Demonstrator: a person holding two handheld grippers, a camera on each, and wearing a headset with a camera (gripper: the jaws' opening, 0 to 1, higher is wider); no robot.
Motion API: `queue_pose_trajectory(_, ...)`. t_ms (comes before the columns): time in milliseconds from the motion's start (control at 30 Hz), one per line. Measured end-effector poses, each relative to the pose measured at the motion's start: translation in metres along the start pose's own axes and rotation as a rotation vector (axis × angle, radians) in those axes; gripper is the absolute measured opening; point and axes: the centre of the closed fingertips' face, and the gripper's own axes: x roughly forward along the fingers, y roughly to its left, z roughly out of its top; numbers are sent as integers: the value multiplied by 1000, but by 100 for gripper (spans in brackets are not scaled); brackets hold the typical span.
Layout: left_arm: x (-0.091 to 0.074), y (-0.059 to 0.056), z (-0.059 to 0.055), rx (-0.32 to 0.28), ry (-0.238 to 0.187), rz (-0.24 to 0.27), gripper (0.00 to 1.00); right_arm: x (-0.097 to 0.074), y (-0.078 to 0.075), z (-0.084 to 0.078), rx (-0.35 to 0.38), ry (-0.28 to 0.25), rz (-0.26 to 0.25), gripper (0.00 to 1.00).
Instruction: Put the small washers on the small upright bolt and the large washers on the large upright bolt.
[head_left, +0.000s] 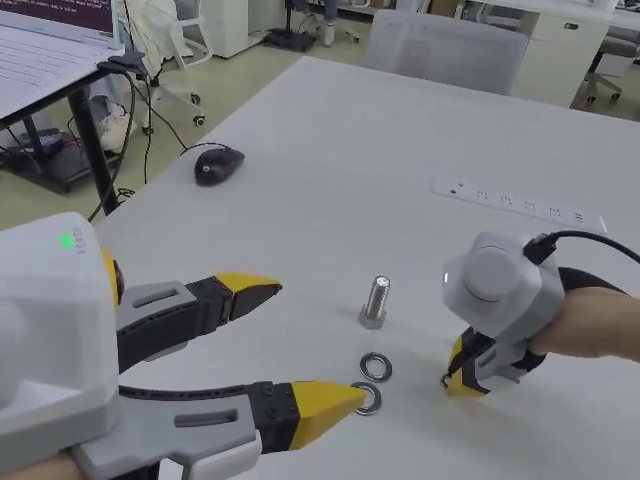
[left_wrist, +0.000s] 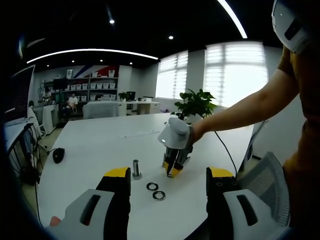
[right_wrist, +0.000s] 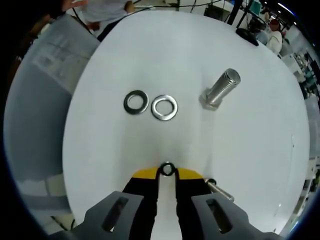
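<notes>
Jaws on the right gripper: pinched narrow on a small washer, gripped by its edge just beside the small bolt. Jaws on the left gripper: wide and empty, near two large washers lying on the counter by the large bolt. Likely trouble: thin edge-grip slipping and dropping the washer, or nudging the small bolt over.

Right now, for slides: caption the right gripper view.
Right gripper pinches a small washer near two large washers and a bolt.
</notes>
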Motion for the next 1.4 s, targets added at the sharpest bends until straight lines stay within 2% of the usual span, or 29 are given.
queue_pose_trajectory(167,1,0,-2,-2,5,0,60,-1,-1,-1,30,-16,-4,12)
queue_pose_trajectory(467,3,-1,-5,0,13,-4,60,-6,0,-4,32,-30,-9,12)
queue_pose_trajectory(600,4,-1,-6,-1,18,-6,60,-19,-3,-8,56,-53,-23,12)
queue_pose_trajectory(867,8,-4,-4,3,14,-18,60,-42,-7,-28,73,-42,-56,12)
queue_pose_trajectory(967,9,-5,-2,5,11,-22,60,-52,-11,-31,76,-41,-77,12)
queue_pose_trajectory(1200,11,-6,0,8,10,-31,60,-79,-32,-28,83,-50,-135,12)
queue_pose_trajectory(1400,11,-4,2,7,5,-28,60,-86,-43,-15,58,-51,-146,12)
